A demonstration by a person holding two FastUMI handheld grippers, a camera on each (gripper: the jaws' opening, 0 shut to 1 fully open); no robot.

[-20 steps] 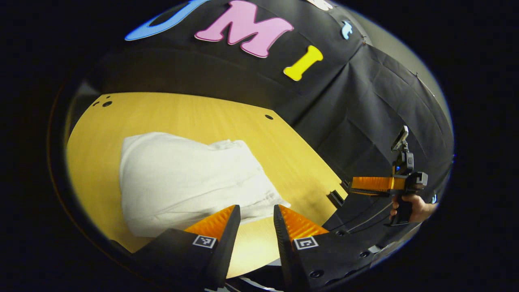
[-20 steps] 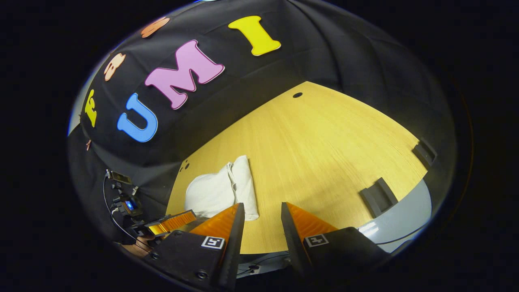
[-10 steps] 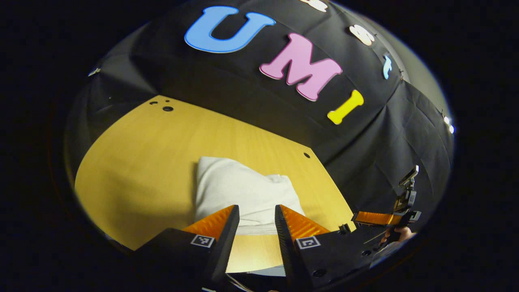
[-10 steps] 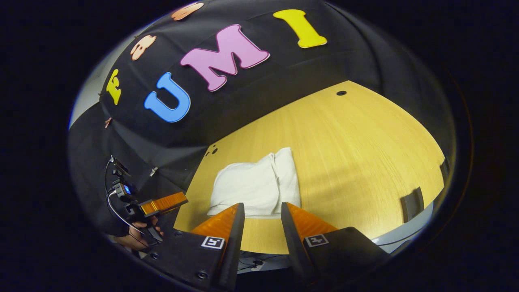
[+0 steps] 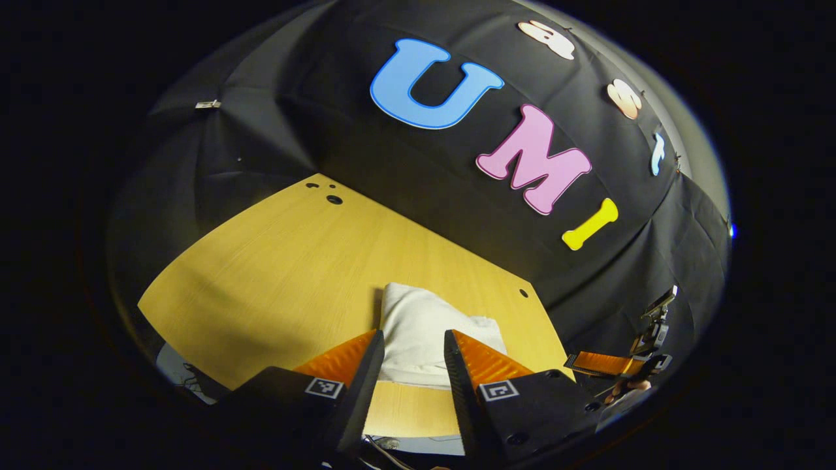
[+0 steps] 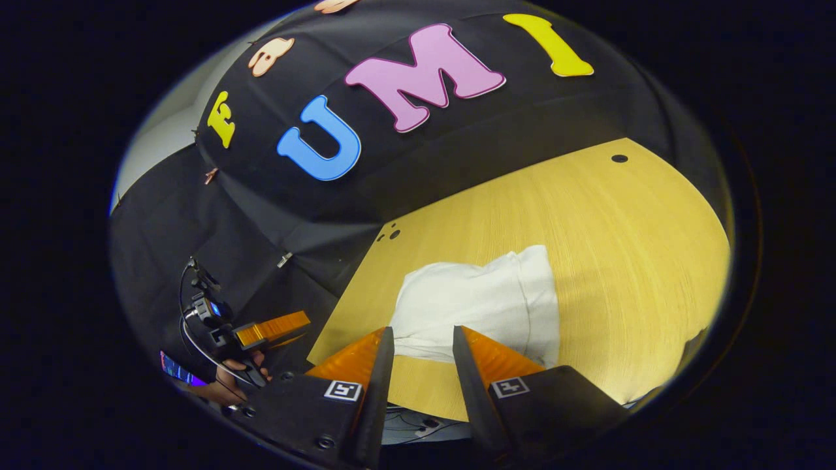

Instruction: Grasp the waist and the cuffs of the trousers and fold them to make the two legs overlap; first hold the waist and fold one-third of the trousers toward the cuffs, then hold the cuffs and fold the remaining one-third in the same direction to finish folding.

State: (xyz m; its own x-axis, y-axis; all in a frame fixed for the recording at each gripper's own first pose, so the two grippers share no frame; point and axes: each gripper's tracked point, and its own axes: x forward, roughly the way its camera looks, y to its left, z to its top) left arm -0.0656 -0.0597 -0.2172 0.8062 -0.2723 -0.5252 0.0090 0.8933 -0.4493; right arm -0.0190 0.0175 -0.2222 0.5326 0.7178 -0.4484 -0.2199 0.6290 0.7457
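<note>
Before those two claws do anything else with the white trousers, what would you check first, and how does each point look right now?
1. Trousers folded into a compact bundle: ok.
2. Bundle lies fully on the table, near its front edge: ok.
3. Left gripper open and holding nothing: ok.
4. Right gripper open and holding nothing: ok.
5. Both grippers off the cloth: ok, apparently; they hang at the table's near edge.
6. Legs overlap neatly inside the folds: cannot tell, the inner layers are hidden.

Both left tongs (image 5: 406, 356) and right tongs (image 6: 418, 352) hover parted, gripping nothing.
</note>
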